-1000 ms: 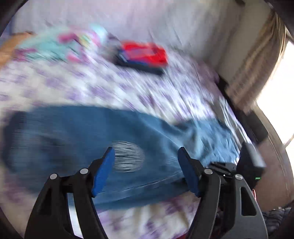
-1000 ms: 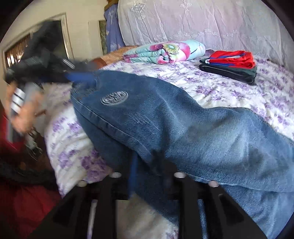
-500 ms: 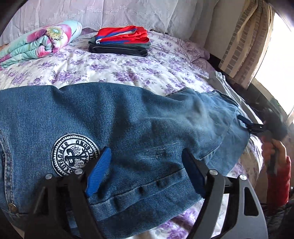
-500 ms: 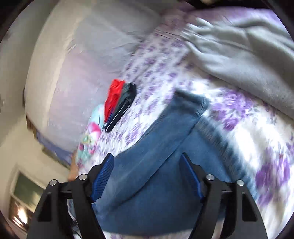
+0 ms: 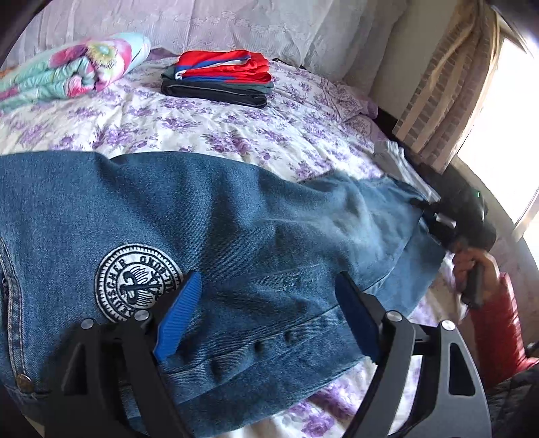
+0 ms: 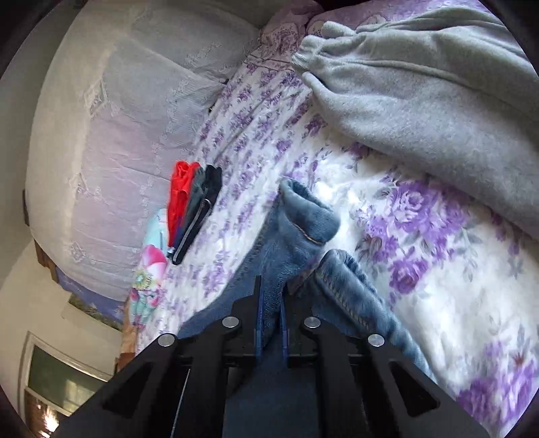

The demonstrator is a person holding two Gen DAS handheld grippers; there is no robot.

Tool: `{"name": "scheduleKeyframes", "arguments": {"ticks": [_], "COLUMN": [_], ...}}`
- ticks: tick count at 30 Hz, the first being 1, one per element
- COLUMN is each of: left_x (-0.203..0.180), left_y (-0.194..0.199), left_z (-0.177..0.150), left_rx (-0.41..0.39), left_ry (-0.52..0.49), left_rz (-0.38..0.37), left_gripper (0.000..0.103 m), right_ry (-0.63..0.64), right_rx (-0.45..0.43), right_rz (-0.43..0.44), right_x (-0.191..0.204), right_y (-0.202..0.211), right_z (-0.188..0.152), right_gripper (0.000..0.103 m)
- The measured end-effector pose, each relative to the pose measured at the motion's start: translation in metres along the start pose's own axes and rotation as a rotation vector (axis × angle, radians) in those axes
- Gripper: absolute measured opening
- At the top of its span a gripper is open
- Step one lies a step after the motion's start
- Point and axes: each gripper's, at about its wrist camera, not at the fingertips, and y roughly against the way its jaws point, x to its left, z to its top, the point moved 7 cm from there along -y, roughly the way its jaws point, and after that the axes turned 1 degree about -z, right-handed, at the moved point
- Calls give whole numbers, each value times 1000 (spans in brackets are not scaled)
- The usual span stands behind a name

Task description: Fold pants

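Blue denim pants with a round white patch lie stretched lengthwise across the floral bedspread.

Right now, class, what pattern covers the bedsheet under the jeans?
Purple flowers on white: the bedsheet shows it best in the right wrist view.

A bed covered by a white sheet printed with purple flowers. Blue jeans lie across its near side, a round white badge on the denim, leg ends reaching toward the window side. Farther back sits a stack of folded clothes, red on top, dark below. To the left of the stack lies a rolled floral quilt. A grey fleece garment lies on the sheet beyond the jeans' leg ends. Pale lace fabric runs along the bed's far edge.
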Motion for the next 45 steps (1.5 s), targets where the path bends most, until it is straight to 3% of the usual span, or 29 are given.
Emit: {"name": "scheduleKeyframes", "arguments": {"ticks": [4, 7, 9, 12, 13, 14, 16, 17, 19, 22, 24, 26, 29, 35, 39, 40, 41, 43, 45], "left_x": [11, 13, 9, 3, 0, -3, -11, -16, -33, -54, -65, -69, -61, -22, -20, -23, -27, -32, -30], "left_y": [11, 29, 39, 42, 39, 37, 34, 34, 32, 23, 17, 6, -11, -8, -7, -7, -7, -7, -2], "left_z": [4, 6, 5, 0, -4, -7, -11, -11, -14, -21, -26, -31, -33, -34, -35, -35, -34, -34, -34], "left_rx": [5, -24, -36, -13, 4, 25, 57, 56, 78, 117, 139, 164, 178, 53, 13, 3, 1, 17, 4], "left_ry": [30, 63, 66, 74, 76, 74, 59, 50, 61, 89, 105, 154, 304, 731, 780, 772, 754, 710, 703], "left_rz": [-19, -58, -86, -95, -87, -82, -69, -66, -133, -221, -240, -247, -261, -298, -237, -212, -207, -225, -240], "left_gripper": [65, 65, 67, 73, 73, 73, 73, 73, 74, 74, 74, 74, 74, 69, 65, 57, 37, 6, 4], "right_ry": [99, 115, 136, 30, -13, -27, -12, 2, 19, -13, -66, -46, 93, 85, 97, 99, 100, 100, 103], "right_rx": [-67, -74, -73, 35, 53, 10, 21, 10, -78, -263, -415, -437, -367, -371, -362, -360, -359, -359, -358], "right_rz": [85, 117, 61, -12, 10, 63, 44, 55, 109, 91, 79, 34, 1, 33, 19, 17, 18, 21, 22], "right_x": [40, 45, 28, -33, -52, -57, -48, -41, -30, -39, -55, -55, -34, -34, -34, -33, -33, -32, -32], "right_y": [60, 100, 110, 82, 74, 76, 77, 81, 93, 106, 112, 107, 94, 92, 92, 91, 93, 93, 94], "right_z": [-2, -8, -17, -38, -44, -42, -38, -35, -28, -18, -11, -8, -10, -5, -11, -10, -13, -13, -14], "right_gripper": [8, 7, 8, 9, 8, 9, 20, 48, 68, 73, 73, 78, 96, 97, 98, 98, 98, 99, 99]}}
